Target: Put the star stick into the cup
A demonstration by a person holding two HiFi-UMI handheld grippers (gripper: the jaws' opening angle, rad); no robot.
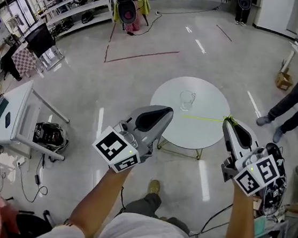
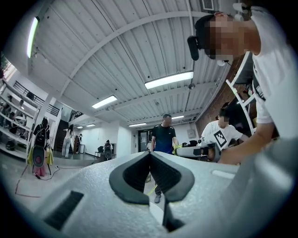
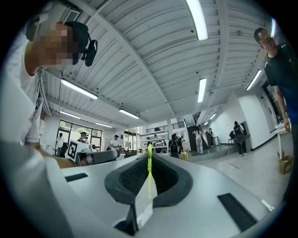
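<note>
A clear glass cup point(image 1: 187, 99) stands upright on the round white table point(image 1: 206, 133). The star stick point(image 1: 203, 117) is a thin yellow-green rod lying level above the table, just in front of the cup. My right gripper point(image 1: 227, 121) is shut on its right end; in the right gripper view the stick point(image 3: 149, 173) runs pinched between the dark pads point(image 3: 164, 176). My left gripper point(image 1: 170, 111) hangs over the table's left edge, shut with nothing in it; its tips point(image 2: 150, 154) meet in the left gripper view.
A person in dark clothes point(image 1: 297, 96) stands at the right of the table. A white bench point(image 1: 9, 115) and floor cables point(image 1: 50, 136) lie at the left. Shelves point(image 1: 71, 4) line the far left wall. My own shoe point(image 1: 154, 186) shows below the table.
</note>
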